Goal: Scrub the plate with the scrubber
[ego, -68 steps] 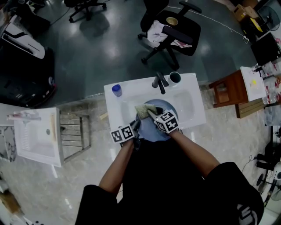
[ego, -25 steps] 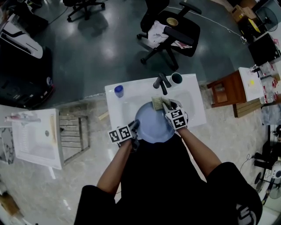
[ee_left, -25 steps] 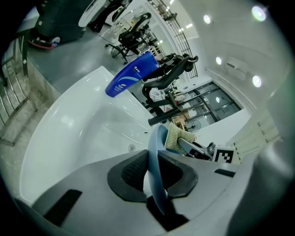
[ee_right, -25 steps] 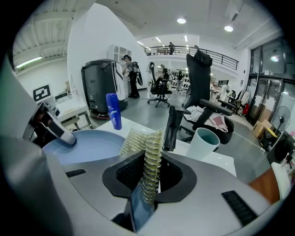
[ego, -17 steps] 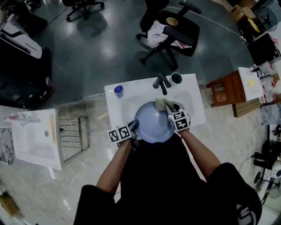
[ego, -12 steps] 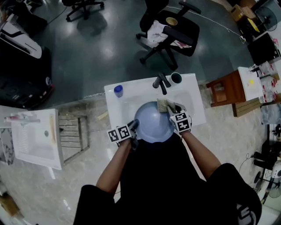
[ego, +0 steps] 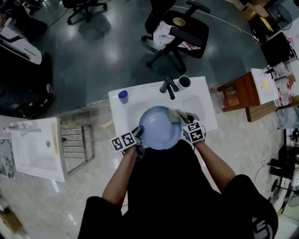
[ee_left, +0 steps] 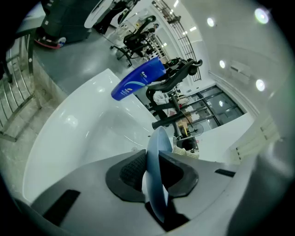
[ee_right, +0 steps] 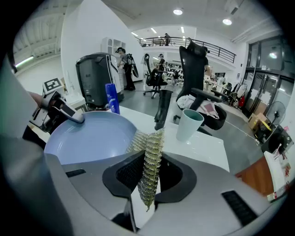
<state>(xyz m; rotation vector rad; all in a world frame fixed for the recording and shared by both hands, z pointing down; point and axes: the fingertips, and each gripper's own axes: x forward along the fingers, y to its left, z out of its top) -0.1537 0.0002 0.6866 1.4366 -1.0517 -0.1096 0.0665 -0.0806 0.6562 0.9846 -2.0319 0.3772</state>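
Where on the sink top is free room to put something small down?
Bare: on the sink, the back ledge between bottle and faucet, and the right side in front of the cup. Crowded: the middle, filled by plate and scrubber.

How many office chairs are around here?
2 in the head view: one office chair beyond the faucet; another cut off at the top edge. Others may be hidden.

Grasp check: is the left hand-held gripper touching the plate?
Touching. Left gripper view: the plate rim is pinched between the pads of the left hand-held gripper, though its jaws have just been opening.
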